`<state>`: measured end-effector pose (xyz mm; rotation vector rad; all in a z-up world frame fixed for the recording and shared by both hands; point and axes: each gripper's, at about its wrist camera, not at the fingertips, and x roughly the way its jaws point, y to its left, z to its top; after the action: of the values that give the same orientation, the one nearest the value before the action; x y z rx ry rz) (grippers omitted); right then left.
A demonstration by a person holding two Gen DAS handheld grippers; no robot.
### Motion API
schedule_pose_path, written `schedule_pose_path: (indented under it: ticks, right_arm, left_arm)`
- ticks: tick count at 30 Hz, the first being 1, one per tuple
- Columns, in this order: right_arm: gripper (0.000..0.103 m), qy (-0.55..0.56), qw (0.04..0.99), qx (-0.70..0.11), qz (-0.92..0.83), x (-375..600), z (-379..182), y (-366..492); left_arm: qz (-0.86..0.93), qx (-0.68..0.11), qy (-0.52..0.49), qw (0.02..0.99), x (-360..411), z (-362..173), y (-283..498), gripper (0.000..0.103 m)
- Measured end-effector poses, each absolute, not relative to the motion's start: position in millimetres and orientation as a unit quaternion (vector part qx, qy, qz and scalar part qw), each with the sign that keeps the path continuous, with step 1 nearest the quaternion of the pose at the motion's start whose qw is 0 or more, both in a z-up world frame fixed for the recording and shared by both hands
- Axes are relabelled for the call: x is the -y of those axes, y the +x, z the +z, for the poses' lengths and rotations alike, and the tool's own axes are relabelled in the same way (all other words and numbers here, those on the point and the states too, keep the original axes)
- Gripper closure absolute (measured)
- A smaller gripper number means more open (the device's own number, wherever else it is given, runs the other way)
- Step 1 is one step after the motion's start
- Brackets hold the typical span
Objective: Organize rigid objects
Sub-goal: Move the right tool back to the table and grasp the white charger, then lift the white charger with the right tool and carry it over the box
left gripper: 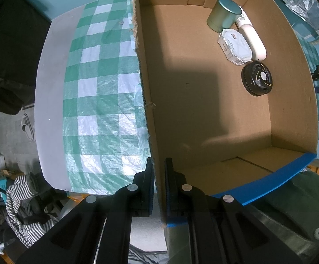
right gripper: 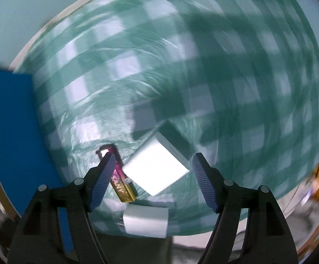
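Note:
My left gripper point(left gripper: 159, 176) points straight down and is shut on the left wall of an open cardboard box point(left gripper: 146, 101) with blue-taped edges. In the box's far right corner lie a green round tin point(left gripper: 224, 14), a white bottle point(left gripper: 253, 40), an octagonal white case point(left gripper: 236, 46) and a black round part point(left gripper: 257, 79). In the blurred right wrist view, my right gripper point(right gripper: 153, 157) hangs open over a white box point(right gripper: 157, 169) on the checked cloth, without touching it. A pink and gold bar point(right gripper: 122, 187) lies by the left finger. A small white block point(right gripper: 146, 222) lies nearer the camera.
A green and white checked cloth point(left gripper: 102, 92) covers the table to the left of the box. The box's blue side point(right gripper: 9, 121) stands at the left of the right wrist view. Striped fabric point(left gripper: 23, 209) and clutter lie below the table edge.

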<state>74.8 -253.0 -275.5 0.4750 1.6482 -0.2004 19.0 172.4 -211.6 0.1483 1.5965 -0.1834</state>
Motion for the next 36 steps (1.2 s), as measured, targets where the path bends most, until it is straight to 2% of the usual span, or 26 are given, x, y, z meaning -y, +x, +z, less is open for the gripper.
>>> schedule_pose_path:
  ticks: [5, 8, 18, 23, 36]
  right_arm:
    - [0.03, 0.279, 0.63, -0.714, -0.122, 267.3, -291.5, 64.6]
    - [0.031, 0.282, 0.626, -0.715, -0.129, 268.7, -299.5, 62.6]
    - [0.051, 0.15, 0.657, -0.733, -0.088, 250.2, -301.0, 79.2]
    - [0.051, 0.094, 0.665, -0.739, -0.056, 225.1, -293.9, 89.2]
    - [0.051, 0.081, 0.674, -0.732, -0.056, 201.7, -289.3, 55.2]
  left_arm:
    - [-0.084, -0.713, 0.069, 0.693, -171.1, -211.8, 19.6, 0.094]
    - [-0.085, -0.713, 0.07, 0.693, -170.5, -211.8, 20.1, 0.094]
    - [-0.085, -0.714, 0.066, 0.692, -172.1, -212.7, 19.7, 0.093]
    - [-0.086, -0.716, 0.066, 0.69, -171.3, -214.8, 18.9, 0.093]
    - [-0.089, -0.717, 0.069, 0.688, -169.9, -216.0, 18.4, 0.093]
